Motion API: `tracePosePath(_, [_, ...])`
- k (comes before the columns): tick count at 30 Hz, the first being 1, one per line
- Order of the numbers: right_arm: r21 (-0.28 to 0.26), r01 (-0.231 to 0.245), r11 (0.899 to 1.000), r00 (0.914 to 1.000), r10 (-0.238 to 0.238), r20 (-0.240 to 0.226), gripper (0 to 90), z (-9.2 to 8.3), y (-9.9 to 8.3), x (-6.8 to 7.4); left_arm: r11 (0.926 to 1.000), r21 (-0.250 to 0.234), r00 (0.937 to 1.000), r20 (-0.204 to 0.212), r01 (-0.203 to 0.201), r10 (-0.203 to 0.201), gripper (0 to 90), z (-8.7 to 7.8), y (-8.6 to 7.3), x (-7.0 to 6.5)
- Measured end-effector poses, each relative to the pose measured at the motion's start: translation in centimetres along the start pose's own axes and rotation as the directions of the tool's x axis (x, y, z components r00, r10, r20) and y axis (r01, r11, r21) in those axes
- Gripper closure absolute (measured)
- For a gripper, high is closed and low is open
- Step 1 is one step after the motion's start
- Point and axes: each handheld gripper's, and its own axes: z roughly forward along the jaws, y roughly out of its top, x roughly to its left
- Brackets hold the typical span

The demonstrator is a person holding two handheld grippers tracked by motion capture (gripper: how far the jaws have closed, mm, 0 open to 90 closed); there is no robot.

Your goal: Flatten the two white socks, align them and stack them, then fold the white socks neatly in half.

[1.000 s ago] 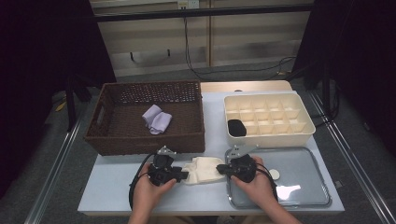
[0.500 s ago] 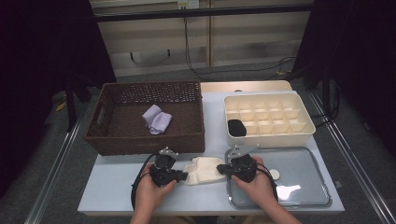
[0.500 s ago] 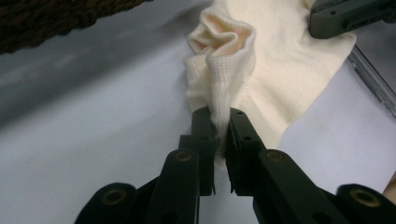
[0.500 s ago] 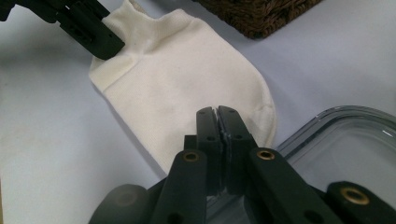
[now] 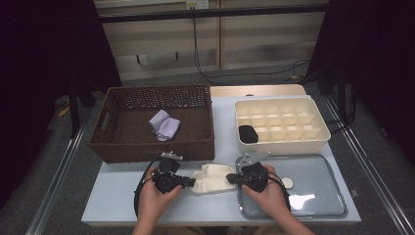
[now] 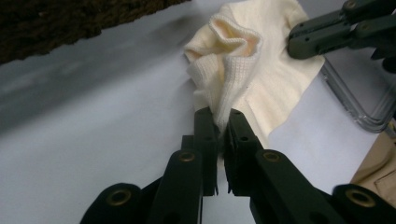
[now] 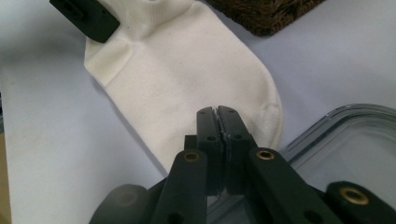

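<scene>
While both hand-held grippers sit on the sock, status, largest item first:

worktop (image 5: 122,205): pale surface; carries everything below.
wicker basket (image 5: 112,147): back left, with a lilac folded cloth (image 5: 164,124) inside.
clear tray (image 5: 318,196): front right, with a small white disc (image 5: 287,182) on it; its rim is just beside the sock's right end.
compartment box (image 5: 320,142): back right, behind the tray; a black item (image 5: 248,133) sits in a front-left cell.
cream sock (image 5: 211,177): flat on the worktop at the front edge, between the two hands, in front of the basket.
long axis: runs left-right across the worktop, cuff left, toe right.
left hand-held gripper (image 5: 188,182): jaws have just been closing; now pinched on the ribbed cuff, knit bunched up between the pads.
right hand-held gripper (image 5: 234,179): jaws closed tight on the toe end.
nearer hand: neither; each has its own end, sock stretched between them.
next move (judgement): hinges on that axis; lift both ends together or fold one end toward the other.
left gripper view: shows cuff rib gathered in the jaws (image 6: 219,122), with the other gripper's jaws on the sock farther off.
right gripper view: shows the toe edge (image 7: 261,135) clamped right beside the tray rim; the high view is too coarse for either grip.
</scene>
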Motion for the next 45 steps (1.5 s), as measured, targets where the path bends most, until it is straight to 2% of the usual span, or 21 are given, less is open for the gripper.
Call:
tracePosePath(1, [0.003,-0.001,1.000,1.0000,0.001,-0.003,88.1,0.0,0.0,0.1,1.0000,0.001,0.9999,0.012,0.007,-0.007,85.0,-0.1,0.1,0.1])
tracePosePath(5, [0.003,-0.003,1.000,0.9998,0.003,-0.020,88.1,0.2,0.0,0.3,0.9996,-0.019,0.9996,0.015,0.023,-0.022,83.8,-0.4,0.4,0.7])
tracePosePath(9, [0.007,-0.005,1.000,0.9998,0.005,-0.019,88.1,0.2,0.0,0.5,0.9994,-0.006,0.9993,0.020,0.033,-0.033,83.1,0.1,0.4,1.2])
tracePosePath(13, [0.004,-0.011,1.000,0.9997,0.011,-0.022,88.1,0.2,0.0,0.4,0.9983,-0.043,0.9992,0.008,0.040,-0.039,73.3,0.0,0.1,1.7])
tracePosePath(15, [0.005,-0.011,1.000,0.9997,0.011,-0.022,88.1,0.3,0.0,0.4,0.9960,-0.065,0.9980,0.017,0.062,-0.061,69.9,-0.2,-0.2,1.8])
tracePosePath(22, [0.007,-0.002,1.000,0.9998,0.002,-0.020,88.1,0.3,0.1,0.5,0.9911,-0.084,0.9943,0.035,0.104,-0.101,66.4,0.5,-0.6,2.1])
tracePosePath(25, [0.008,-0.002,1.000,0.9998,0.002,-0.019,88.1,0.3,0.1,0.5,0.9893,-0.089,0.9930,0.034,0.116,-0.113,70.0,0.7,-0.5,2.1])
tracePosePath(26, [0.008,-0.001,1.000,0.9998,0.002,-0.020,88.1,0.3,0.1,0.5,0.9905,-0.077,0.9932,0.033,0.114,-0.111,72.9,0.8,-0.5,2.1])
tracePosePath(28, [0.008,-0.003,1.000,0.9998,0.003,-0.020,88.1,0.3,0.1,0.5,0.9928,-0.068,0.9948,0.032,0.099,-0.097,80.6,1.0,-0.5,2.0])
tracePosePath(31, [0.005,-0.003,1.000,0.9998,0.003,-0.022,88.0,0.3,0.0,0.4,0.9941,-0.068,0.9962,0.026,0.085,-0.083,86.1,0.9,-0.4,1.9])
tracePosePath(35, [0.003,-0.003,1.000,0.9998,0.003,-0.018,86.6,0.3,0.1,0.4,0.9947,-0.065,0.9965,0.030,0.080,-0.078,86.7,0.5,-0.1,1.7])
tracePosePath(39, [-0.029,-0.009,1.000,0.9999,0.009,-0.005,85.1,0.0,0.1,0.3,0.9965,-0.047,0.9972,0.032,0.070,-0.068,87.2,0.3,0.1,1.4])
tracePosePath(45, [-0.058,0.023,0.998,0.9997,-0.024,-0.009,85.9,-0.3,0.7,0.8,0.9975,-0.037,0.9979,0.029,0.060,-0.058,87.3,0.0,0.4,0.9])
